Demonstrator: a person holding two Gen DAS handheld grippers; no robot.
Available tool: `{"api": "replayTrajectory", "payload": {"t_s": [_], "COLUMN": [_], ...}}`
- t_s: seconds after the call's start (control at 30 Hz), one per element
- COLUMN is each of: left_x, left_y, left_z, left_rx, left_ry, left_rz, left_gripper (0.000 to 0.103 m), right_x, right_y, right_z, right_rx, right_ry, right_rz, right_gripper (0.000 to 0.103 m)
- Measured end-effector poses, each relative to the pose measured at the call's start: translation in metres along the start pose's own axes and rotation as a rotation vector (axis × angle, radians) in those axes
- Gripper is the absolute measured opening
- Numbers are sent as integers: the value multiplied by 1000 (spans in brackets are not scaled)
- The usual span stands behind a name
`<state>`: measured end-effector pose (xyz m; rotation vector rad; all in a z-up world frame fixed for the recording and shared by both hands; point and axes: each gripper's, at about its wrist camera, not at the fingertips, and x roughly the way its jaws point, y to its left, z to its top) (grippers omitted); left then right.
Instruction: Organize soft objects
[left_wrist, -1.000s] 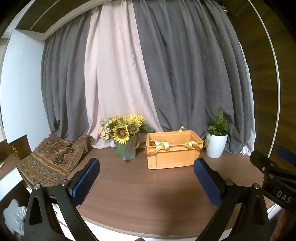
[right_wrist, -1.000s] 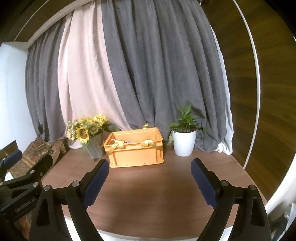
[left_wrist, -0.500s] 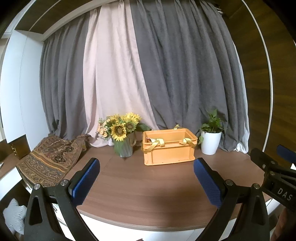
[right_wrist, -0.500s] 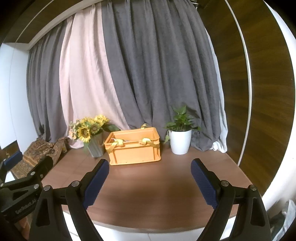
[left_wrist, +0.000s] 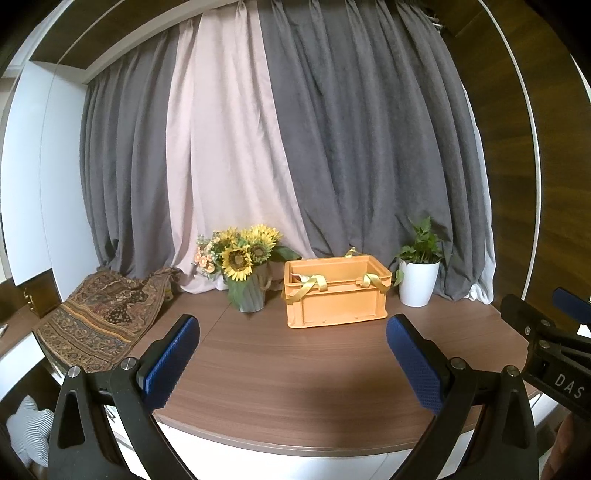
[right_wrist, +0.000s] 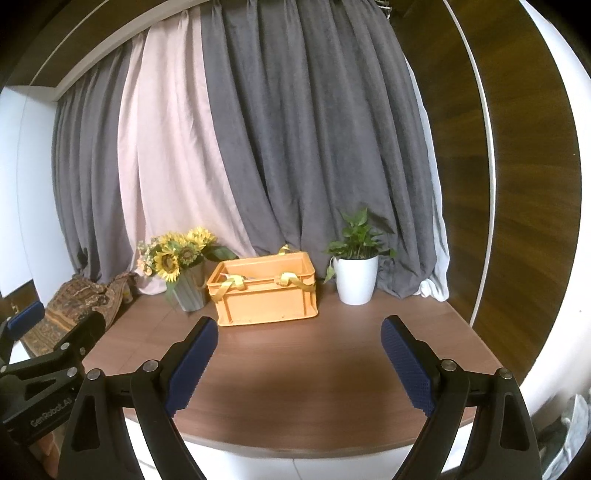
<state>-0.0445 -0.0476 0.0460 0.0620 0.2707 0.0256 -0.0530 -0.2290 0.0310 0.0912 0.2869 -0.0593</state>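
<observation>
1. Orange crate (left_wrist: 336, 297) with yellow fabric straps (left_wrist: 308, 286) draped over its front rim; it stands at the back of the counter (left_wrist: 295, 369), between the sunflower vase (left_wrist: 247, 284) and the white potted plant (left_wrist: 419, 273). A pale item lies inside; what it is cannot be told.
2. Patterned cloth (left_wrist: 99, 317), draped over the counter's left end, well apart from the crate.
3. Left gripper (left_wrist: 291, 354): jaws spread wide, nothing between the blue pads, held over the counter's near edge.
4. Right gripper (right_wrist: 297, 360): jaws likewise spread and empty, beside the left gripper; each shows at the edge of the other's view.
5. Change from a second ago: both views have drawn back, so the crate, vase and plant appear smaller and more of the counter's front edge shows. The objects themselves keep their places.
6. Backdrop: grey and pink curtains (left_wrist: 258, 147) hanging behind the counter.
</observation>
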Motion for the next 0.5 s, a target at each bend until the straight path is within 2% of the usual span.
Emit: {"api": "replayTrajectory", "payload": {"t_s": [0.5], "left_x": [-4], "left_y": [-2], "left_z": [1], "left_rx": [-4], "left_ry": [1], "left_rz": [-7], "left_gripper": [103], "right_x": [-4], "right_y": [-2], "right_z": [0], "right_rx": [-4], "right_ry": [-2], "right_rz": [-1], "right_gripper": [91]}}
